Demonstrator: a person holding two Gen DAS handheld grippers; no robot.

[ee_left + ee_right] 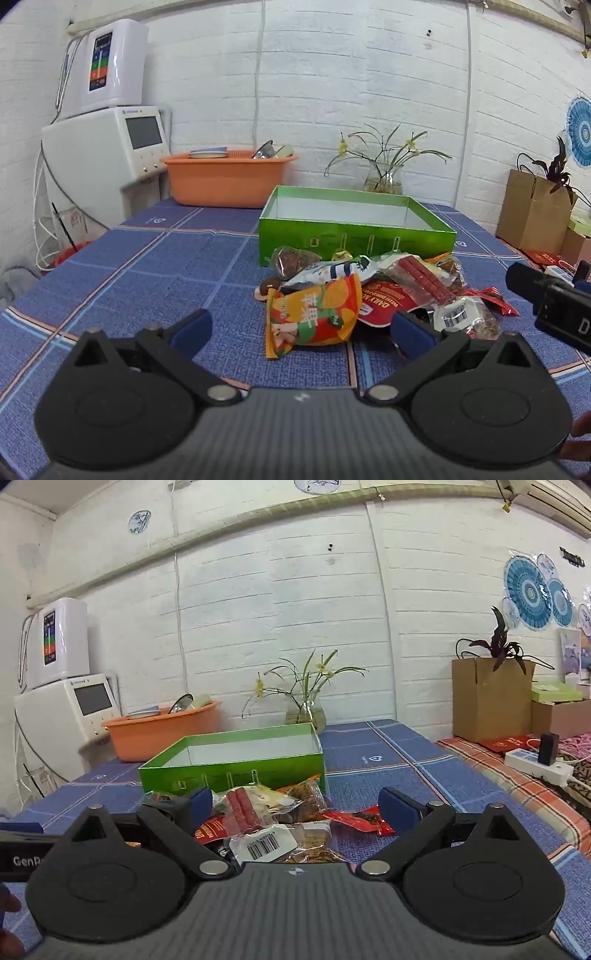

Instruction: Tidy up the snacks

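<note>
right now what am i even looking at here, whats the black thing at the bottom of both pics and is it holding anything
The black shapes are hand-held grippers, one in each of a person's hands, each with a camera looking forward along its two blue-tipped fingers. One picture comes from the left gripper, the other from the right gripper. Both are open and hold nothing.

On the blue checked tablecloth lies a pile of snack packets, among them an orange packet, red sausage sticks and a bag with a barcode label. Behind the pile stands an open green box, apparently empty, probably where the snacks go. Farther back are an orange basin and a vase of flowers.
</note>
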